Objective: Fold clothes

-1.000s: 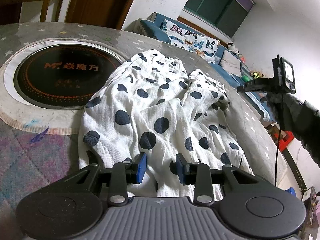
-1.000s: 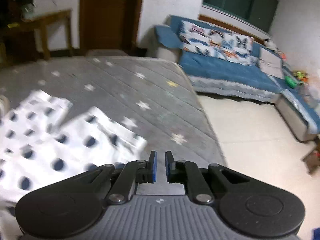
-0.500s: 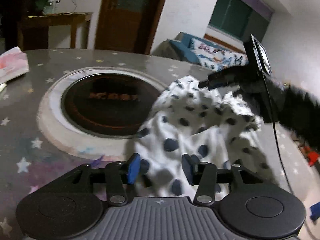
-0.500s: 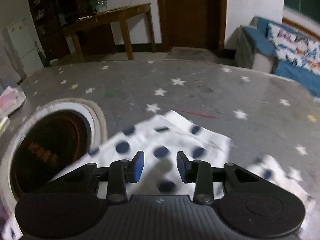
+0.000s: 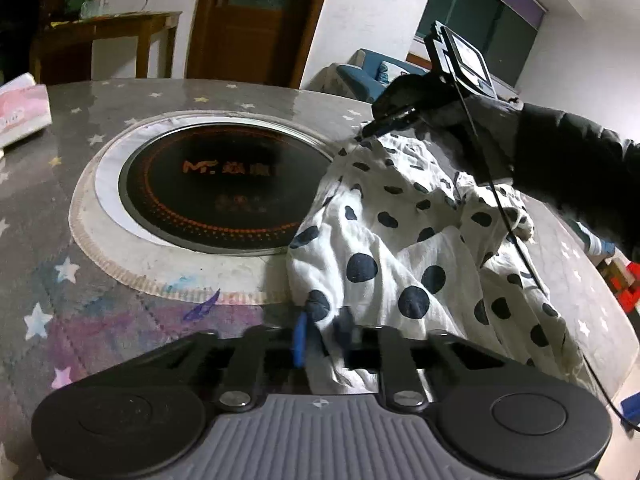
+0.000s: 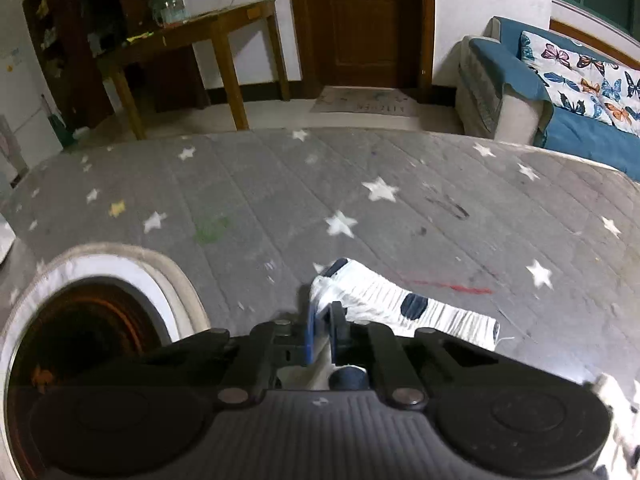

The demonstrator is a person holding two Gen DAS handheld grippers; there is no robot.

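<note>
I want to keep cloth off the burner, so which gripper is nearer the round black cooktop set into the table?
Probably right. The right gripper pinches the polka-dot garment just beside the cooktop rim. The left gripper grips the near hem, farther from it.

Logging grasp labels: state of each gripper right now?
Left gripper: shut on white navy-dotted cotton garment.
Right gripper: shut on the same garment.

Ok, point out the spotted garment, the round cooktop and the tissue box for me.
Spotted garment (image 5: pixel 404 240), left wrist view, on the bunched middle.
Round cooktop (image 5: pixel 224 196), left wrist view, on the dark glass centre.
Tissue box (image 5: pixel 22 110), left wrist view, on its pink top.
</note>
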